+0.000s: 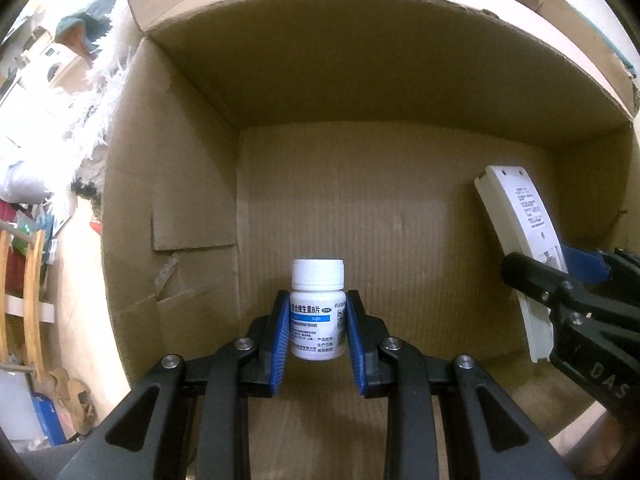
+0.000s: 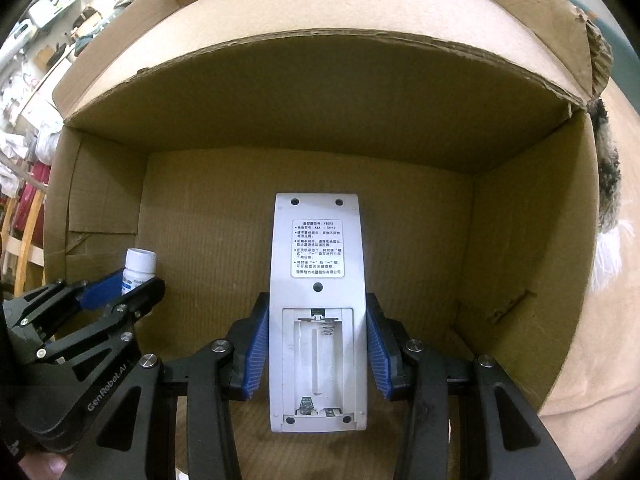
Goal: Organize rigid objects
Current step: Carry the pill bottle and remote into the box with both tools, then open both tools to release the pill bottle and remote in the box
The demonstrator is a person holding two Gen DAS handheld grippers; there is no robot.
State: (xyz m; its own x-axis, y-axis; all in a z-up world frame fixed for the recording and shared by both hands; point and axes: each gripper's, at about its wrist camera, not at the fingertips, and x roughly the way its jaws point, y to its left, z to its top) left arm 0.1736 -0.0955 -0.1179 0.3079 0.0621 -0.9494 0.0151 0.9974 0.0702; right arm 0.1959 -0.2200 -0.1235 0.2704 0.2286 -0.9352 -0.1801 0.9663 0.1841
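The left gripper reaches into an open cardboard box, its jaws clamped on the sides of a small white pill bottle. The bottle stands upright between the blue pads, white cap on top, its blue-banded label facing the camera. Whether it touches the box floor cannot be told.

The right gripper is inside the same box, to the right of the left one. Its jaws are clamped on the long edges of a white remote control, held back side up. The battery cover is off, so the bare compartment with its spring shows, and a printed sticker sits above it. From the left wrist view the remote tilts up near the box's right wall.
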